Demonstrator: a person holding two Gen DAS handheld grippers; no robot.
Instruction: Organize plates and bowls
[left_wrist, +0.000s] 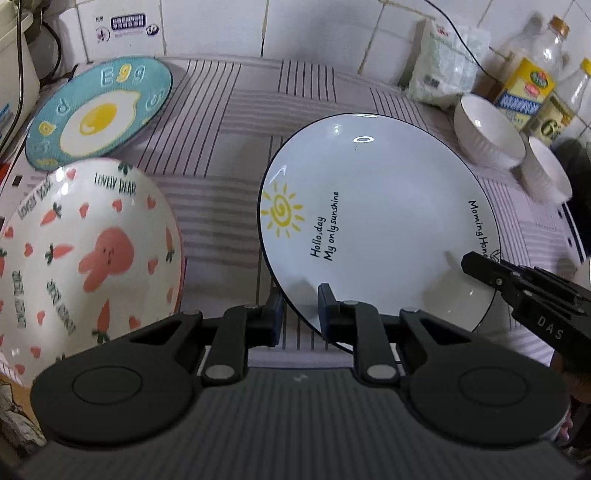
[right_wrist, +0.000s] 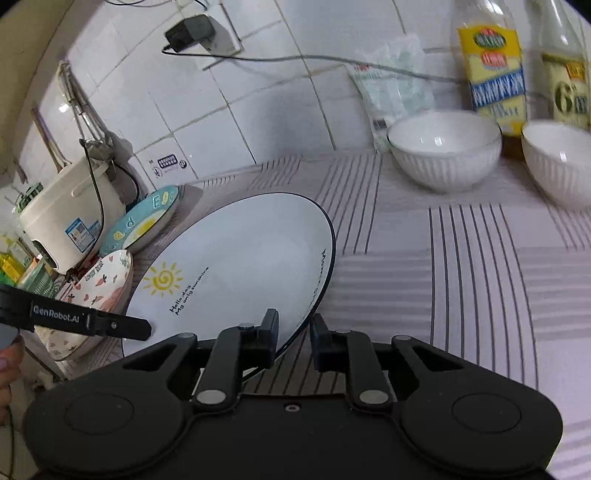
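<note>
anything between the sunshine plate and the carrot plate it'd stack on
Nothing visible does. The sunshine plate, its rim between the fingers of both the left tool and right tool, sits beside the carrot plate, with only bare striped cloth between them.

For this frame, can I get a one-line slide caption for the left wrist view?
Both grippers, left gripper and right gripper, straddle the rim of the tilted sunshine plate over the striped cloth.

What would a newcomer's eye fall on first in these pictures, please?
The white sun plate, tilted in mid-scene with both grippers straddling its rim: the left gripper and the right gripper. Left of it lie the carrot-print bunny bowl and the blue fried-egg plate; two white ribbed bowls stand back right.
</note>
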